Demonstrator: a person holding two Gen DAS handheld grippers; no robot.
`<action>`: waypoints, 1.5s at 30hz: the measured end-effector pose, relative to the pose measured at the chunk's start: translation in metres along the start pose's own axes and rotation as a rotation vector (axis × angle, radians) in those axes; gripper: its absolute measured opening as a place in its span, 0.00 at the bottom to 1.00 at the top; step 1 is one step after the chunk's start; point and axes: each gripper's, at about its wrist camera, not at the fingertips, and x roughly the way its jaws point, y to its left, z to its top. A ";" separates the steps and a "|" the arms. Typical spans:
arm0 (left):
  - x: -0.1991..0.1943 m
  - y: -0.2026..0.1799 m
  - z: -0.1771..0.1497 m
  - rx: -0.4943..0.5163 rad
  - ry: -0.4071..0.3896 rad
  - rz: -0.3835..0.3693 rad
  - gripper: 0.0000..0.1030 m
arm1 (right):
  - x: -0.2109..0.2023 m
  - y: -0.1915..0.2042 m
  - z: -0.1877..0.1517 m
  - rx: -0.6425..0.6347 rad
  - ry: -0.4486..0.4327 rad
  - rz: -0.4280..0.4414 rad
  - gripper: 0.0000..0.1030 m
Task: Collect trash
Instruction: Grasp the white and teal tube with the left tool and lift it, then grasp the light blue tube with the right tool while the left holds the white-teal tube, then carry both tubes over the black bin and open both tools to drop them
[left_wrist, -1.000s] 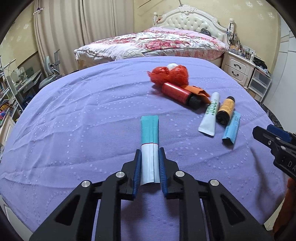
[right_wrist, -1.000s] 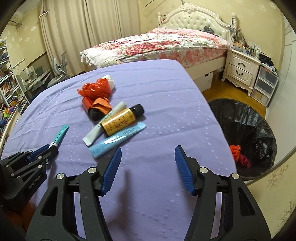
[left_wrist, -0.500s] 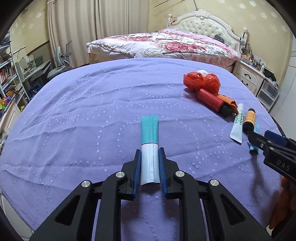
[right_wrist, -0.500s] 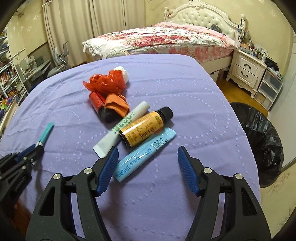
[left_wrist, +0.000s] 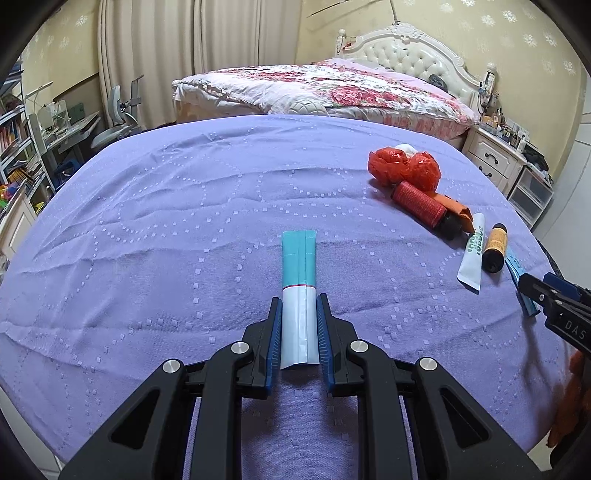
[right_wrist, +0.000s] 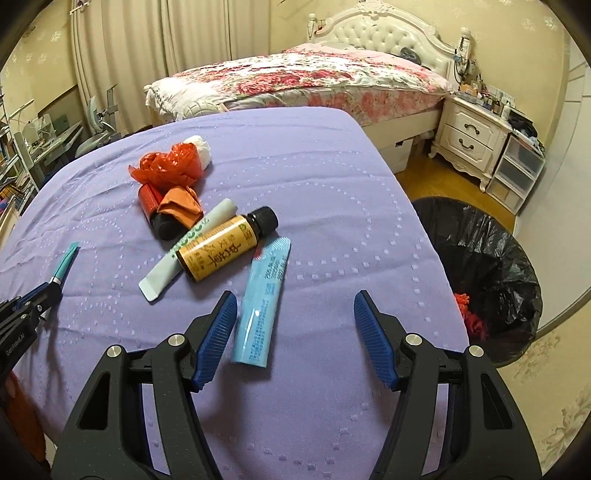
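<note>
The left gripper (left_wrist: 299, 325) is clamped on a teal-and-white tube (left_wrist: 298, 291), which sticks out forward between the blue pads above the purple-covered counter (left_wrist: 166, 229). To its right lies the trash pile: a crumpled red plastic bag (right_wrist: 170, 164) with a white wad (right_wrist: 202, 147) touching it, a red bottle with a black cap (right_wrist: 153, 206), and an orange scrap (right_wrist: 181, 205) draped over that bottle. Next come a white tube with green lettering (right_wrist: 184, 251) and, touching it, an amber bottle with a black cap (right_wrist: 225, 249). A light blue tube (right_wrist: 264, 302) lies just ahead of the right gripper (right_wrist: 295, 325), whose jaws stand wide apart (the tube sits near the left pad, untouched). Farthest right, on the floor beside the counter, a black-lined trash bin (right_wrist: 491, 266) holds something red.
</note>
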 end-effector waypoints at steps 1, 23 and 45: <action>0.000 0.000 0.000 0.000 -0.001 0.002 0.19 | 0.000 0.001 0.002 -0.006 -0.003 0.002 0.60; 0.001 0.000 0.001 0.004 -0.001 0.014 0.19 | 0.000 0.001 -0.008 -0.058 -0.004 0.009 0.18; -0.014 -0.058 0.018 0.082 -0.073 -0.045 0.19 | -0.032 -0.041 -0.003 0.032 -0.083 -0.001 0.17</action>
